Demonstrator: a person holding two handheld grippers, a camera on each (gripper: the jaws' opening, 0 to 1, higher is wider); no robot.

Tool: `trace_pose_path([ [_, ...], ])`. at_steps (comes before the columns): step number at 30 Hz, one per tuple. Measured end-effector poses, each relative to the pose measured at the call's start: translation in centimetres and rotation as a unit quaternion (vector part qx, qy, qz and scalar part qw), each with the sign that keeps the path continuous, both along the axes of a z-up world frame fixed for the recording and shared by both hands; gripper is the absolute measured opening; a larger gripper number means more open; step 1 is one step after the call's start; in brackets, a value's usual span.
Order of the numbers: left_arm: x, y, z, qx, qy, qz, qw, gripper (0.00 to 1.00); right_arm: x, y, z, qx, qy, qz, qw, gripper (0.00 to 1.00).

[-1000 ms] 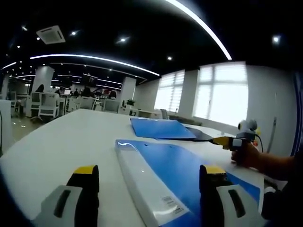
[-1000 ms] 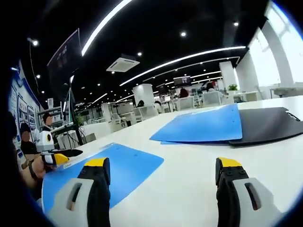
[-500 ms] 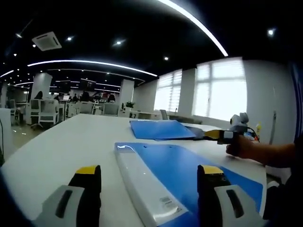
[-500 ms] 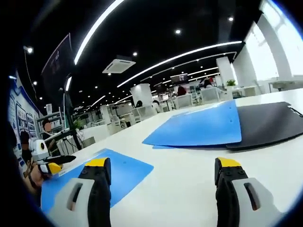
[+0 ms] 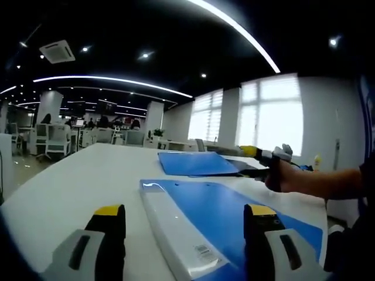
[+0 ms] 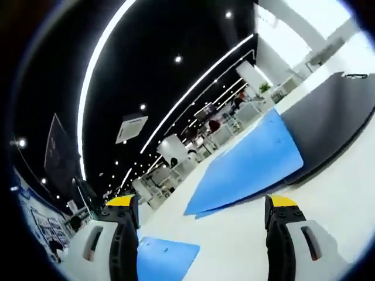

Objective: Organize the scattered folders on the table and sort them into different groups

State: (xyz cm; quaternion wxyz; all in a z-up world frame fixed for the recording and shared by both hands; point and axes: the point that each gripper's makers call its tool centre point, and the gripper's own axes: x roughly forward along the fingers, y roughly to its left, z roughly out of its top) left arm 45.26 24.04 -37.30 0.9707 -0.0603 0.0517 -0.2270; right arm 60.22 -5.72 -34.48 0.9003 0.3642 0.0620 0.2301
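White table [image 5: 70, 175] carries all folders. Since a second ago the right gripper view has tilted up and rolled: far blue folder [image 6: 252, 167] and black folder [image 6: 328, 126] now loom larger and slanted, so the camera has advanced toward them, the folders themselves unmoved. In the left gripper view the right gripper [image 5: 258, 153] has travelled from beside the near folder's right edge up toward the far pair, now held above them, apart. Judgement: the right hand is going for the far stack, likely to split blue from black; no sorting done yet.

Near blue folder [image 5: 228, 213] with its white spine [image 5: 176, 231] lies at the table's near edge, between the left gripper's jaws in line of sight; contact can't be told. Far blue folder [image 5: 196, 164] sits toward the far right corner, overlapping the black one.

Left gripper [image 5: 183, 225]: low, level, jaws spread wide, nothing held, view barely shifted. Right gripper [image 6: 199, 213]: pitched upward and rolled, jaws wide, empty, aimed at the far blue folder's near edge. Person's hand [image 5: 278, 175] and forearm reach in from the right.
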Motion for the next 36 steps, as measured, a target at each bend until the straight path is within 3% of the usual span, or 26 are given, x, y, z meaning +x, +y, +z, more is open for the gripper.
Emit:
trace_pose_path([
  [1, 0.0, 0.0, 0.0, 0.000, -0.001, -0.002, 1.0000, 0.83, 0.5, -0.5, 0.0, 0.032, 0.011, -0.012, 0.9994, 0.88],
  [2, 0.0, -0.1, 0.0, 0.000, -0.001, -0.002, 1.0000, 0.83, 0.6, -0.6, -0.1, 0.039, 0.014, -0.016, 0.9990, 0.88],
  [6, -0.1, -0.1, 0.1, -0.002, -0.003, -0.005, 1.0000, 0.83, 1.2, -1.2, -1.5, 0.048, 0.044, -0.030, 0.9974, 0.88],
  [14, -0.1, -0.2, 0.2, -0.002, -0.005, -0.010, 0.9999, 0.83, 1.7, -1.3, -1.5, 0.088, 0.056, -0.053, 0.9931, 0.86],
  [16, -0.1, -0.3, 0.2, -0.002, -0.005, -0.010, 0.9999, 0.83, 1.5, -1.0, -1.2, 0.120, 0.060, -0.058, 0.9893, 0.87],
  [18, -0.1, -0.2, 0.2, -0.003, -0.005, -0.009, 0.9999, 0.83, 1.6, -1.2, -0.4, 0.181, 0.055, -0.067, 0.9797, 0.92],
  [21, -0.1, -0.1, 0.3, -0.006, -0.006, -0.008, 0.9999, 0.83, 2.0, -1.8, 0.0, 0.223, 0.060, -0.071, 0.9704, 0.93],
  [25, -0.1, -0.2, 0.2, -0.006, -0.005, -0.009, 0.9999, 0.83, 3.2, -2.8, 0.1, 0.232, 0.067, -0.079, 0.9673, 0.96],
  [29, -0.1, -0.2, 0.2, -0.005, -0.005, -0.012, 0.9999, 0.83, 4.4, -3.8, 0.2, 0.260, 0.068, -0.091, 0.9588, 0.97],
  [32, -0.1, -0.2, 0.2, -0.007, -0.005, -0.012, 0.9999, 0.83, 5.7, -4.6, -0.1, 0.289, 0.067, -0.104, 0.9493, 0.94],
  [36, -0.1, -0.3, 0.2, -0.007, -0.005, -0.013, 0.9999, 0.83, 6.8, -5.1, -0.3, 0.305, 0.064, -0.120, 0.9426, 0.88],
])
